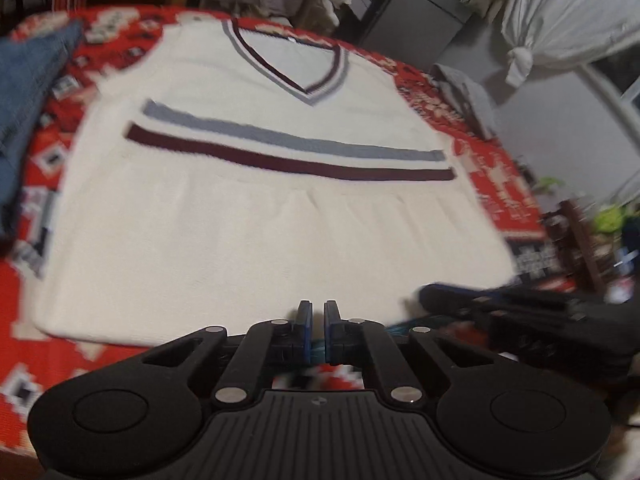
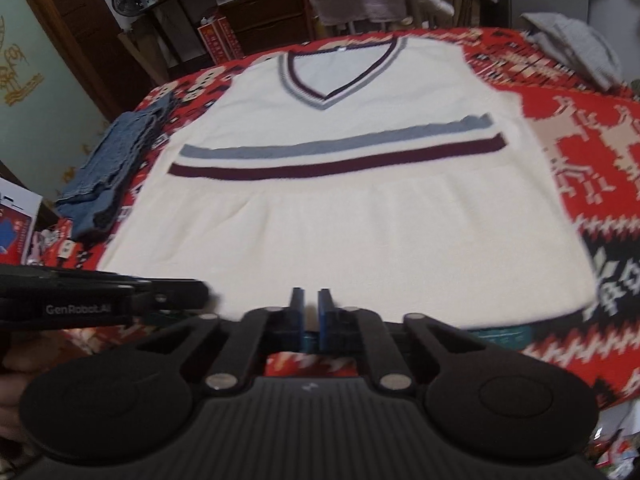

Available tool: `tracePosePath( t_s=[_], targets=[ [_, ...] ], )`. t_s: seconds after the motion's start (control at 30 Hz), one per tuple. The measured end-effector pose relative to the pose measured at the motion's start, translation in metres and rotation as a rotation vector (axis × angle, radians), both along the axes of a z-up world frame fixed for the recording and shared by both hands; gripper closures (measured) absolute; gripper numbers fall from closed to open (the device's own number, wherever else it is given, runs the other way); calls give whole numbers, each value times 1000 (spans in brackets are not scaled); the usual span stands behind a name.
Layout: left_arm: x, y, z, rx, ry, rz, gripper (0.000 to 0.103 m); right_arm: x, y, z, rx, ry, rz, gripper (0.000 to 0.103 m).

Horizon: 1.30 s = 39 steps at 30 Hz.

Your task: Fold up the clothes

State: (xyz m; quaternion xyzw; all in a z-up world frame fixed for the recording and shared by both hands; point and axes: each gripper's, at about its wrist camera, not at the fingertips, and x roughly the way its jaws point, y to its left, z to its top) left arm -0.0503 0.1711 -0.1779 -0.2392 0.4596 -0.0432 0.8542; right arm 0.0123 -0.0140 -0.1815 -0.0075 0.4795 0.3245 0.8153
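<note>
A cream V-neck sweater (image 1: 256,232) (image 2: 352,240) lies flat, front up, on a red patterned blanket (image 1: 500,184) (image 2: 580,140). Maroon and grey trim edges its neck, and a grey-blue and a maroon stripe cross the chest. No sleeves show at its sides. My left gripper (image 1: 318,308) hovers over the near hem around its middle, its blue pads almost together with nothing between them. My right gripper (image 2: 311,298) hangs over the same hem, just right of the left one, also nearly closed and empty. Each gripper's black body shows blurred in the other's view.
Folded blue jeans (image 1: 28,92) (image 2: 112,168) lie on the blanket left of the sweater. A grey garment (image 1: 468,96) (image 2: 576,44) sits at the far right corner. Dark wooden furniture (image 2: 256,12) and hanging clothes stand behind the bed.
</note>
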Motion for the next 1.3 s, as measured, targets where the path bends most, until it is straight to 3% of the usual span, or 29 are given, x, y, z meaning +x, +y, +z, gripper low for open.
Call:
tracePosePath(
  t_s=[0.3,0.43,0.77,0.97,1.3],
  targets=[
    [9,5,-18,-118,21,-5,100,11,11,-23,72,121,10,101],
    [11,9,-24,-166,30,3,100,21,-8,-26,108,167,-34,101],
    [-19,58,-22,-192,38,166,100,49,-92,-24,118,186,-236,102],
    [-41,87,-17,-161,39,262,100,64,-138,-21,107,166,-346,103],
    [-64,119,-4,-32,42,370,99,78,-176,-13,55,108,-464,102]
  ],
)
